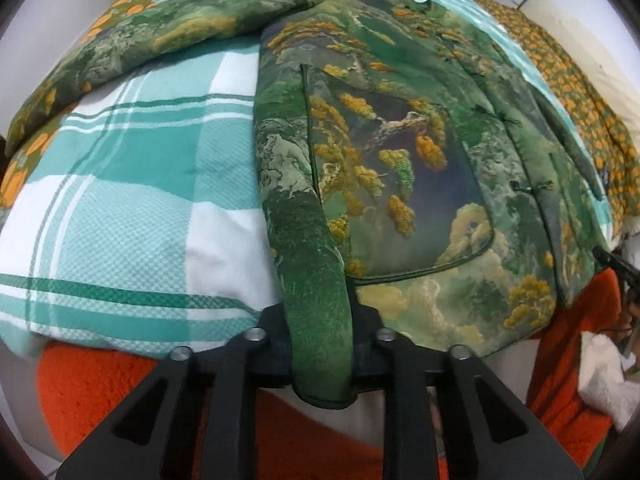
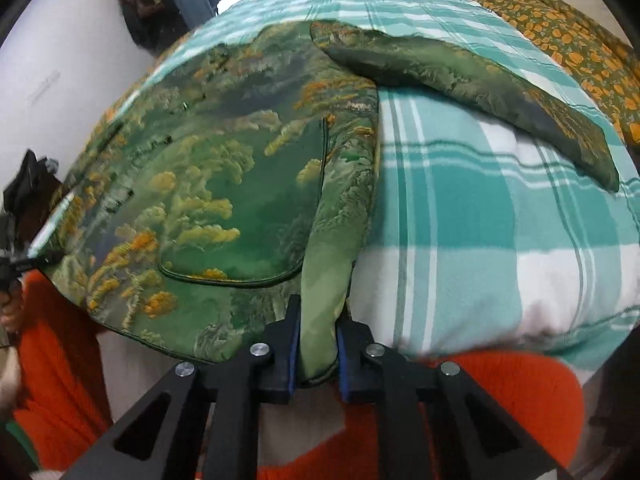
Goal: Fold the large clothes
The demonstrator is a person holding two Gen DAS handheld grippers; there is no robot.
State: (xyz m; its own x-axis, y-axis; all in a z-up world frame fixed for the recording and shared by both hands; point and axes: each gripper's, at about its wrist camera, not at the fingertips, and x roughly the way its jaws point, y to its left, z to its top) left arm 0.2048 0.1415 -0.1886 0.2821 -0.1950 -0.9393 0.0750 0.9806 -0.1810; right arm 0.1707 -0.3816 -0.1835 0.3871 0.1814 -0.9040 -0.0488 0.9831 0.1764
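Left gripper [image 1: 320,354]: mine, clenched on the jacket's near hem corner.
Right gripper [image 2: 316,354]: mine, clamped on the other hem corner.
Jacket [image 1: 400,168]: padded, green-and-gold landscape print, knot buttons, front up; long axis runs away from me, collar far, sleeves outspread.
Bed [image 1: 140,200]: teal plaid blanket beneath.

A bed carries everything, covered by a teal-and-white plaid blanket [image 1: 132,184]. A padded green jacket [image 1: 400,168] with a landscape print lies flat on the blanket, sleeves spread out. An orange-flowered quilt [image 1: 576,96] lies along the bed's far side.
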